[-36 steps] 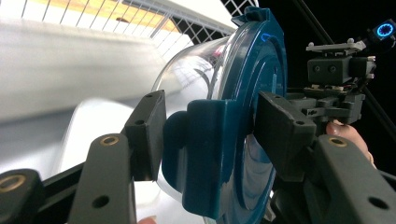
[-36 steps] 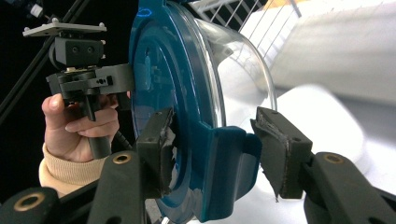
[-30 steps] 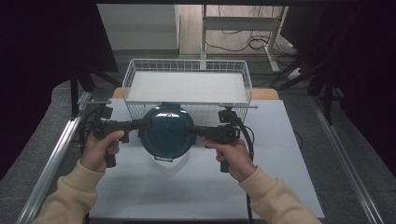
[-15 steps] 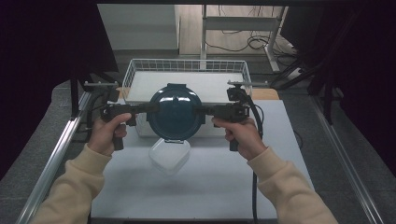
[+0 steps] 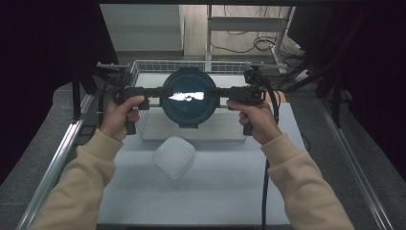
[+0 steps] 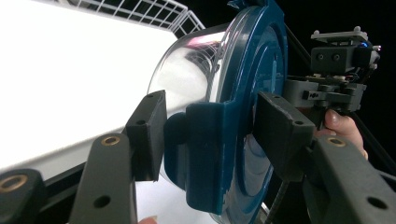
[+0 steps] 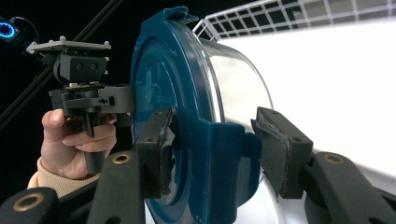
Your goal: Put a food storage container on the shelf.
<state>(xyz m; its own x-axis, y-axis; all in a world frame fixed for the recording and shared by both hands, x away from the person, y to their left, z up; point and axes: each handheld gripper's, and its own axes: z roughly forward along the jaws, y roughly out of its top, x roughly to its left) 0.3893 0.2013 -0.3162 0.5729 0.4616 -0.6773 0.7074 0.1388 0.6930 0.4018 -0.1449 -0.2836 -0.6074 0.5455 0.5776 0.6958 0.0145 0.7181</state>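
A round clear container with a dark blue lid (image 5: 189, 96) hangs in the air over the front part of the wire basket (image 5: 143, 64). My left gripper (image 5: 160, 92) is shut on the lid's side latch at its left. My right gripper (image 5: 218, 93) is shut on the opposite latch. In the left gripper view my left gripper (image 6: 210, 126) has its pads on either side of the blue latch (image 6: 205, 154), with the clear bowl (image 6: 187, 79) behind. The right gripper view has my right gripper (image 7: 210, 144) clamped over the other latch (image 7: 224, 168) in the same way.
A small translucent white tub (image 5: 174, 156) sits on the white mat (image 5: 230, 187) in front of the basket. Metal rails (image 5: 57, 158) run along both sides of the table. Dark stands and cables lie behind the basket.
Both hands have risen and moved away from me with the blue-lidded container, from just above the small white tub to over the basket. The tub now lies uncovered on the mat.
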